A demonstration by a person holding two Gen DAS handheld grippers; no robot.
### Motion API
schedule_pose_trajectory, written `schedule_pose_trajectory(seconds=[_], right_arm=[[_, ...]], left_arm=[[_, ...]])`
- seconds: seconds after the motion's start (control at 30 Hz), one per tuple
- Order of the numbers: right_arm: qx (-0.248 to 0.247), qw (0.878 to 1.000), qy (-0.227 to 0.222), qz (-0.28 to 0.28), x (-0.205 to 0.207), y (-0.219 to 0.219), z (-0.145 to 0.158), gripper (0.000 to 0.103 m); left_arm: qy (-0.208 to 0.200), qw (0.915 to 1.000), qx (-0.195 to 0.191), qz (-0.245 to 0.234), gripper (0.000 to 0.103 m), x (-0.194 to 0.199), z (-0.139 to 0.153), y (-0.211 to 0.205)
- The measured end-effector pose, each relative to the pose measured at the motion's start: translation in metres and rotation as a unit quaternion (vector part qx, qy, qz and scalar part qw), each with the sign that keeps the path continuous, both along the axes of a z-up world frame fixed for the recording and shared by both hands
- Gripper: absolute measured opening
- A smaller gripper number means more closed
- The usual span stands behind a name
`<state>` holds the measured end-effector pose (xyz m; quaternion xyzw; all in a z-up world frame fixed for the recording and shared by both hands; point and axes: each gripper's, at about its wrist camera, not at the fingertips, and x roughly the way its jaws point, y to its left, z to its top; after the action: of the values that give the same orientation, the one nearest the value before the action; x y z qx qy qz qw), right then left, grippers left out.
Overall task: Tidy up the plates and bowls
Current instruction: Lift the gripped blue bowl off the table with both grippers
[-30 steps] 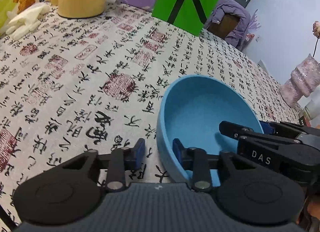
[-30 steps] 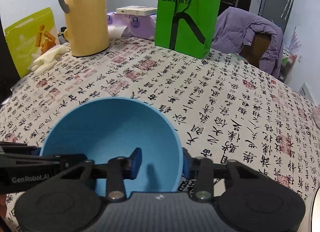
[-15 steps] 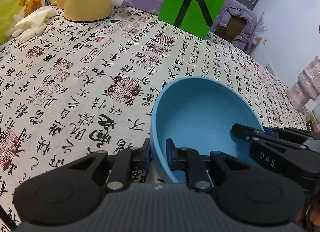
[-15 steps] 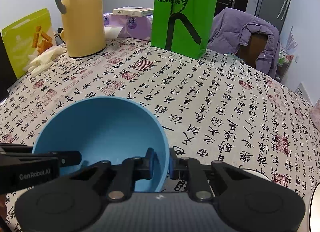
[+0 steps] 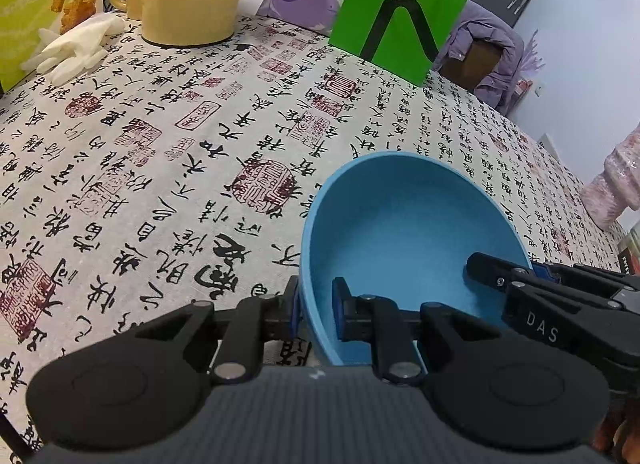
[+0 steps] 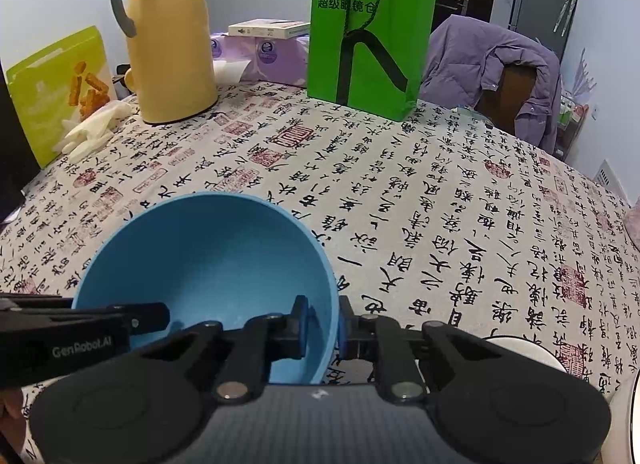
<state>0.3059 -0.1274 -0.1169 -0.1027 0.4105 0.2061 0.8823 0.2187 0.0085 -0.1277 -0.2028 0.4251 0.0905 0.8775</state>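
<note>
A blue bowl [image 5: 404, 232] [image 6: 208, 260] sits tilted near the front of the calligraphy-print tablecloth. My left gripper [image 5: 316, 310] is shut on the bowl's left rim, one pad inside and one outside. Across the bowl, my right gripper [image 6: 323, 322] is shut on the right rim the same way. In each wrist view the other gripper shows at the far side of the bowl: the right gripper [image 5: 504, 276] and the left gripper [image 6: 132, 314]. A white dish [image 6: 520, 348] peeks out behind the right gripper's finger.
At the back of the table [image 6: 440, 199] stand a yellow thermos jug [image 6: 168, 43], a green paper bag [image 6: 368, 31], purple tissue packs [image 6: 272, 51] and a green snack box [image 6: 56, 83]. White gloves [image 5: 76, 47] lie at the left. A chair with a purple jacket [image 6: 504, 67] stands behind.
Both grippers have closed from open onto opposite rims of the blue bowl. The bowl has tipped slightly between them.
</note>
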Motion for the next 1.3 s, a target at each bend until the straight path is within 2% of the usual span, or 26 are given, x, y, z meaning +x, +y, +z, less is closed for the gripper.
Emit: schedule_pose_trajectory(seconds=[0.57, 1.3], right_arm=[[0.027, 0.999, -0.021, -0.003, -0.018, 0.006, 0.02, 0.014], [0.051, 0.997, -0.05, 0.006, -0.061, 0.037, 0.048, 0.014]], left_arm=[[-0.022, 0.9997, 0.007, 0.006, 0.016, -0.016, 0.016, 0.008], [-0.055, 0.998, 0.008, 0.031, 0.016, -0.064, 0.044, 0.039]])
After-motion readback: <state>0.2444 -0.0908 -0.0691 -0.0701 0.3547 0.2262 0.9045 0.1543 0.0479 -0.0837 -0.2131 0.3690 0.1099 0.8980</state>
